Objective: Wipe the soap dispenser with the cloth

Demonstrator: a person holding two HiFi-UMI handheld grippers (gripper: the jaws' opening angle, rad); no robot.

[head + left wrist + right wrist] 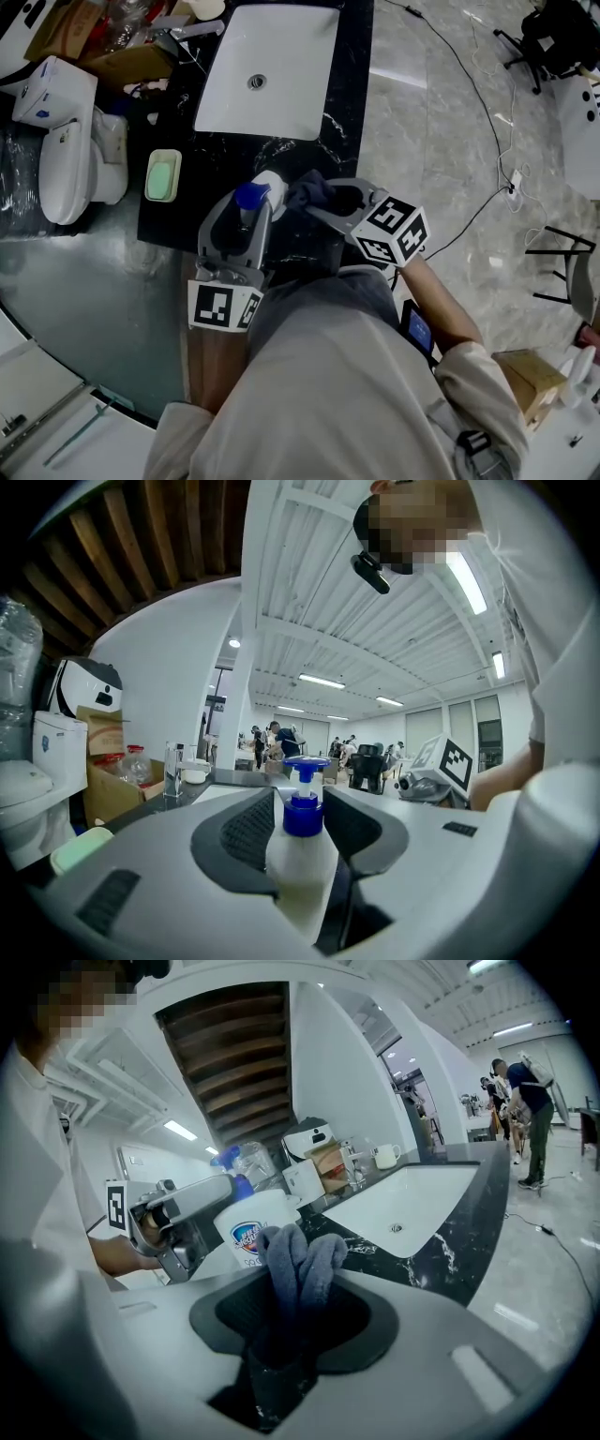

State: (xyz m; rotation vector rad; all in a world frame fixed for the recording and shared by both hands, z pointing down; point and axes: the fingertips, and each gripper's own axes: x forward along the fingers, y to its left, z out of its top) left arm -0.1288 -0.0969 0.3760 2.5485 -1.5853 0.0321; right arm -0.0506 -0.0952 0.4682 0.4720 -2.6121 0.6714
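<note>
This is a bathroom mock-up set inside a big open work hall, more lab or office than home. A black marbled table (349, 112) carries a white sunk basin (281, 56), with a tap (192, 31) at the table's far left corner and a green soap dish (163, 176) by its left edge. A white toilet (66, 178) stands just off that edge. Cardboard boxes (131, 64) crowd the far left corner, and cables (480, 98) trail over the pale stone floor (431, 159). Beyond the table are office chairs (367, 766), a group of people (279, 741) and what may be desks. Long strip lights (322, 681) hang under a white beamed ceiling (309, 592).
</note>
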